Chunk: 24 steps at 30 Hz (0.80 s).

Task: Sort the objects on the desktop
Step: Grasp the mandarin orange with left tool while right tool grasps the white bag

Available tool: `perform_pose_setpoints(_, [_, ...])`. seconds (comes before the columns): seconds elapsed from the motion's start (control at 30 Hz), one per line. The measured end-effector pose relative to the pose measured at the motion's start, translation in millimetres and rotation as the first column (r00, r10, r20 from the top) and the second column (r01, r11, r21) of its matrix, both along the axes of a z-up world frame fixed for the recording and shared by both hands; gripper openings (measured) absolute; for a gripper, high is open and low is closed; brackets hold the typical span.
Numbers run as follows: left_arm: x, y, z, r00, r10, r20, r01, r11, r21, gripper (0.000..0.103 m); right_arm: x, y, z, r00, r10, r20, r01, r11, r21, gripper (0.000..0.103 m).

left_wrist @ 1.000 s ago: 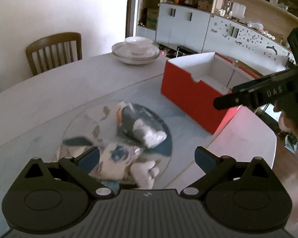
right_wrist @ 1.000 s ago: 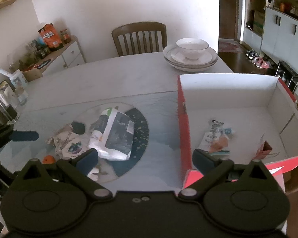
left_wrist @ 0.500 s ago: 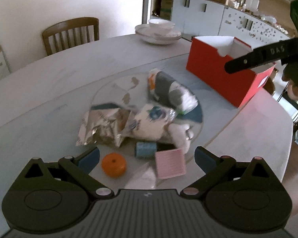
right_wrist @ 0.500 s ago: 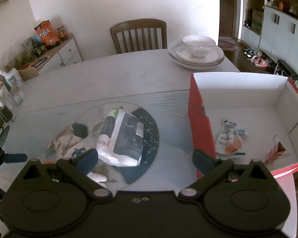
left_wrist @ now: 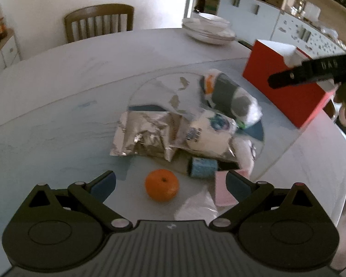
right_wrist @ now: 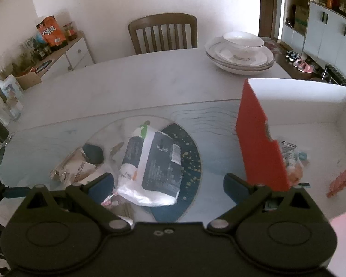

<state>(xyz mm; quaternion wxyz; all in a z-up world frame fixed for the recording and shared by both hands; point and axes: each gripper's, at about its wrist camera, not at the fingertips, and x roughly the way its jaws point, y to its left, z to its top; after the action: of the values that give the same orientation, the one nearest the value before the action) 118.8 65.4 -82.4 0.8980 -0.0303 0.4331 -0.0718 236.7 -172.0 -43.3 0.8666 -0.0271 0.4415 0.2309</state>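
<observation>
So here's my sorting pile, left to right. My left gripper (left_wrist: 169,181) is spread wide and empty, hanging low over the pale round table (left_wrist: 57,87) with the small round orange mandarin (left_wrist: 162,185) sitting right between the fingers, not touched yet. I'd guess it's light and firm but rolls easily, so I'd close on its widest part and go gently so it doesn't squash. Behind it is the crinkly silver foil packet (left_wrist: 140,136), which looks soft and slippery, so best pinched at a sealed edge. Leaning on that is a white plastic snack bag with a blue logo (left_wrist: 210,131), then a short blue cylinder lying on its side (left_wrist: 201,167) and a flat pink square pad (left_wrist: 222,189) that's partly behind my right fingertip, so hard to judge. Further over is the big white-and-dark-grey soft pouch (right_wrist: 153,166); my right gripper (right_wrist: 168,184) hovers over its near end, also spread open and holding nothing. Probably floppy, so I'd grab a corner. Far right is the open red cardboard box with a white inside (right_wrist: 256,143), with a couple of small wrappers (right_wrist: 290,159) already lying in it.
</observation>
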Motion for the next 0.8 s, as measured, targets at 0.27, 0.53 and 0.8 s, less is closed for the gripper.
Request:
perform_pose_setpoints(0.27, [18.1, 21.5, -5.6, 0.998, 0.05, -0.034, -0.05, 0.999, -0.014, 0.101, 15.4, 20.5, -12.4, 1.0, 0.005, -0.013, -0.005, 1.0, -0.007, 0.101])
perform_pose_setpoints(0.53, [26.6, 23.2, -30.4, 0.992, 0.059, -0.113, -0.06, 0.998, -0.008, 0.086, 34.5, 42.3, -37.1, 0.998, -0.011, -0.055, 0.009, 0.999, -0.034, 0.101])
perform_pose_setpoints(0.8, [25.2, 13.3, -32.0, 0.994, 0.025, -0.103, -0.024, 1.0, 0.006, 0.071, 45.2, 46.9, -58.2, 0.996, -0.038, -0.078, 0.032, 0.997, -0.075, 0.096])
